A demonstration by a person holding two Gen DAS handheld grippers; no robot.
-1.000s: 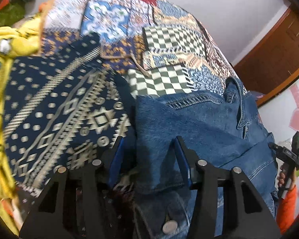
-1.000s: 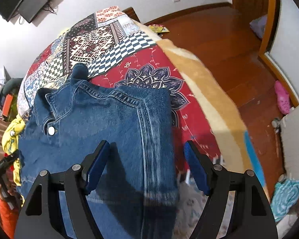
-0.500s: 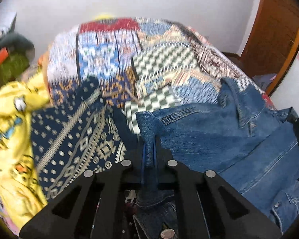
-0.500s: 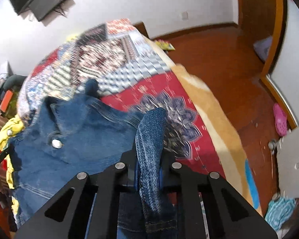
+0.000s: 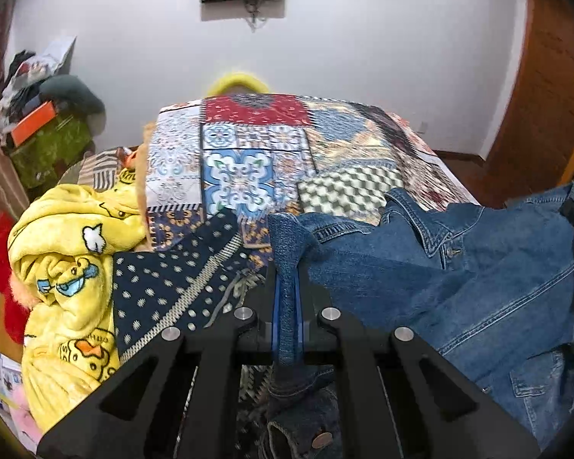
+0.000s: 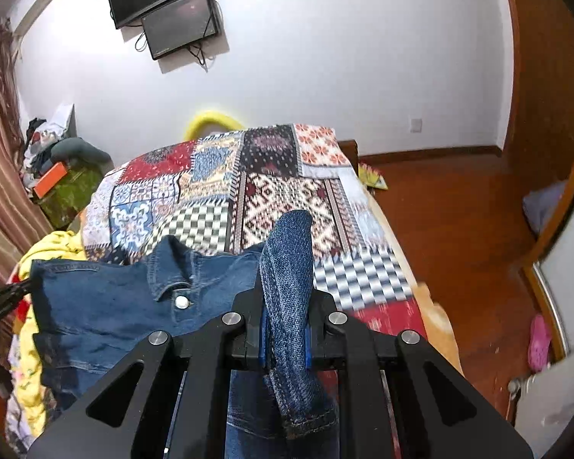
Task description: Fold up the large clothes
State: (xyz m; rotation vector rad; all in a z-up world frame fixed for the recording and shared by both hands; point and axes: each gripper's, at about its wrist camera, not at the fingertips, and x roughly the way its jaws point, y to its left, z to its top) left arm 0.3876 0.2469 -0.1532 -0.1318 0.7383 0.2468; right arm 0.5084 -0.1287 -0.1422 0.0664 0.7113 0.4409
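Patchwork bedspread point(image 5: 248, 160) covers the bed below a wall-mounted screen point(image 6: 180, 25). Left gripper point(image 5: 287, 306) fingers are clamped on a denim jacket point(image 5: 478, 287) fold; right gripper point(image 6: 285, 321) fingers are likewise clamped on denim.

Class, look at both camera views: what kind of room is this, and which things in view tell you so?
Most likely a bedroom in a home: a bed under a colourful patchwork bedspread, a dark flat screen mounted on the white wall, and heaped clothes such as the yellow cartoon-print fleece.
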